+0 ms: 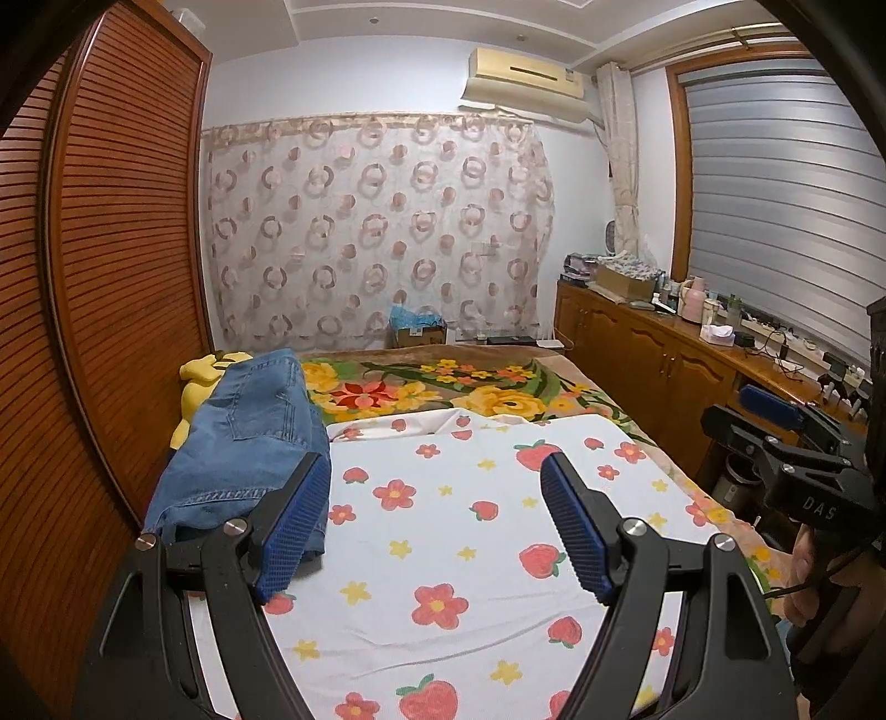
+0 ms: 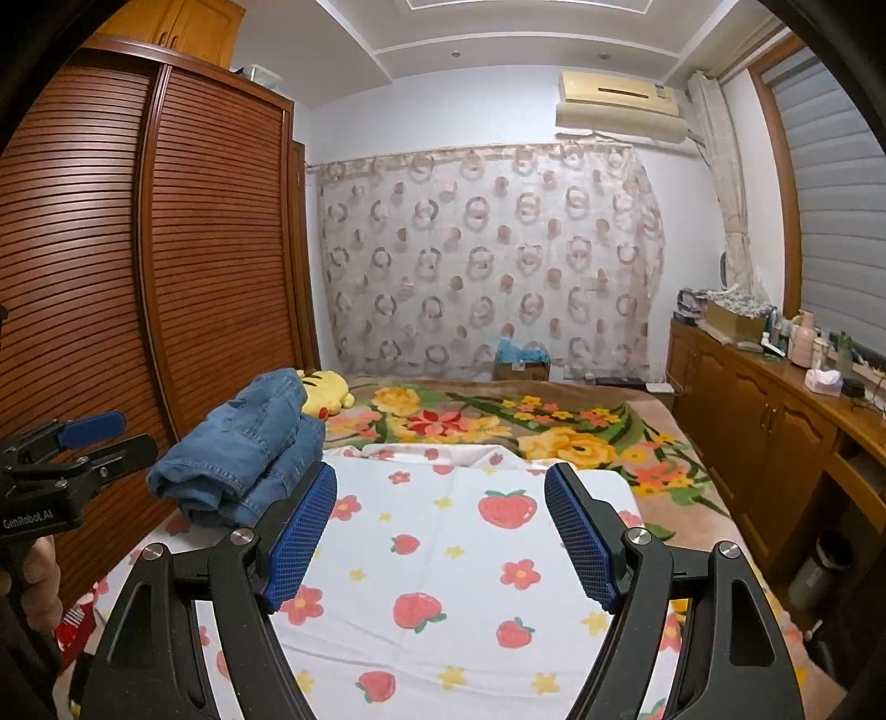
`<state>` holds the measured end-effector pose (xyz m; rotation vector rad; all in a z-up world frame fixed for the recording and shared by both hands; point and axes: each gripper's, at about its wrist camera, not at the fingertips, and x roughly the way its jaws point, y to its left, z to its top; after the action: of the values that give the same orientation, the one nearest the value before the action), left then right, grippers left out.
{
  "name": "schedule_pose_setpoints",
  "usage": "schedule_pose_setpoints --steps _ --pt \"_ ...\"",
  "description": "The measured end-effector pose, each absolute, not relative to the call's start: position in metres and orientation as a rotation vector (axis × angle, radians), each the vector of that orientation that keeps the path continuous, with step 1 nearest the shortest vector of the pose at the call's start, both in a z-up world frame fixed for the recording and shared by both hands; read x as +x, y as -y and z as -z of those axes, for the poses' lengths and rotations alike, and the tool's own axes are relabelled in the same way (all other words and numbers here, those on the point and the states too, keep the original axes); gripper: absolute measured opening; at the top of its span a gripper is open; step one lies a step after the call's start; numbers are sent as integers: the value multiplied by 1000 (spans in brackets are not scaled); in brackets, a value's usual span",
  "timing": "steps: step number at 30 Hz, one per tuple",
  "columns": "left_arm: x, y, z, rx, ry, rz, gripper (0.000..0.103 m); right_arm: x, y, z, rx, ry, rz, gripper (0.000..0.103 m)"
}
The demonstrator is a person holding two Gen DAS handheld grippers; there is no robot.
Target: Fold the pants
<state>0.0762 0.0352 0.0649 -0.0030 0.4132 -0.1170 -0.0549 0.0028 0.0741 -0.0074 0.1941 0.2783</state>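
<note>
Strawberry sheet over floral blanket; yellow plush beside wardrobe.

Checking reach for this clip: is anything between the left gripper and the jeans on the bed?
Nothing visible. The left gripper is open and empty, with the bundled jeans just ahead on its left side, resting on the strawberry sheet. The yellow plush toy sits behind the jeans, not in the path.

Walls: pale lavender-white plaster, lit evenly.
Ceiling: white stepped plaster moulding at 12 o'clock.
Wardrobe: reddish-brown louvred wooden wardrobe at 9 o'clock.
Curtain: sheer beige curtain with ring pattern across the far wall.
Air conditioner: cream wall-mounted unit at 1 o'clock.
Window: grey slatted blind in a wooden frame at 3 o'clock.
Cabinet: long brown wooden sideboard beneath it, cluttered on top.
</note>
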Motion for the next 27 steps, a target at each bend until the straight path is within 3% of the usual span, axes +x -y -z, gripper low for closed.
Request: schedule_pose_setpoints --steps 27 --pt "75 -34 -54 5 -434 99 79 -57 -3 -67 -5 -200 -283 80"
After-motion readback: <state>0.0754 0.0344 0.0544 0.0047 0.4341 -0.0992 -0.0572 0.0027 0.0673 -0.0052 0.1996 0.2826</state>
